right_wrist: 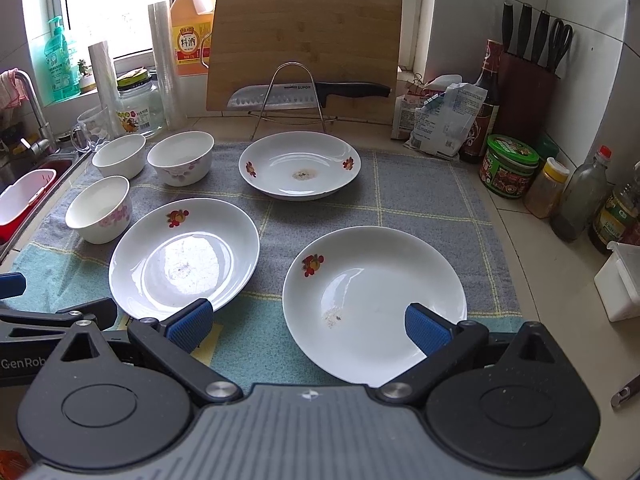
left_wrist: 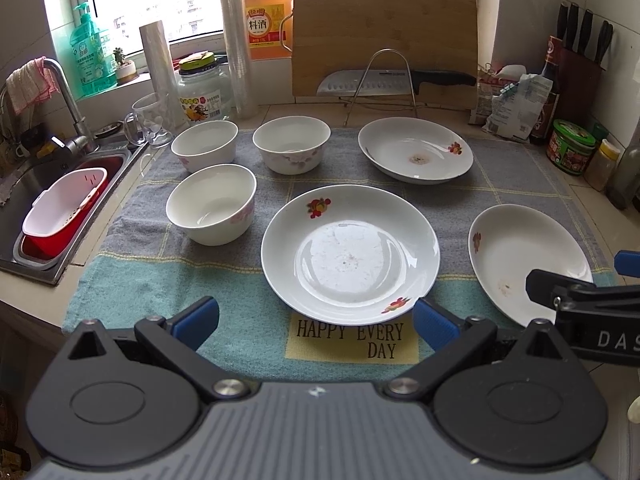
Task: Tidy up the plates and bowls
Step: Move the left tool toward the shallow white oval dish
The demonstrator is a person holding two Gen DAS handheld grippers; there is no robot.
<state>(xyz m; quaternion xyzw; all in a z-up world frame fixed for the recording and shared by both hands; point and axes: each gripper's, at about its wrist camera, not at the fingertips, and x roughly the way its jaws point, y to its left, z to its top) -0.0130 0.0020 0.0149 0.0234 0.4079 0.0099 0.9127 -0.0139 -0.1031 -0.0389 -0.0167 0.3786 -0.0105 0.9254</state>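
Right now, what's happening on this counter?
A person holds two grippers over a towel laid with dishes; nothing is gripped yet. The left gripper is open, facing the near-centre plate. The right gripper is open over the near-right plate. A third plate and three bowls sit separately, unstacked.

The plates (right_wrist: pixel 184 256) and bowls (left_wrist: pixel 211 203) look like glossy white glazed ceramic; the towel (right_wrist: pixel 420 200) under them is matt woven cloth; the chopping board (right_wrist: pixel 306 48) is smooth pale wood, the knife blade (right_wrist: pixel 260 98) dimpled shiny metal, the sink (left_wrist: pixel 24 176) brushed steel
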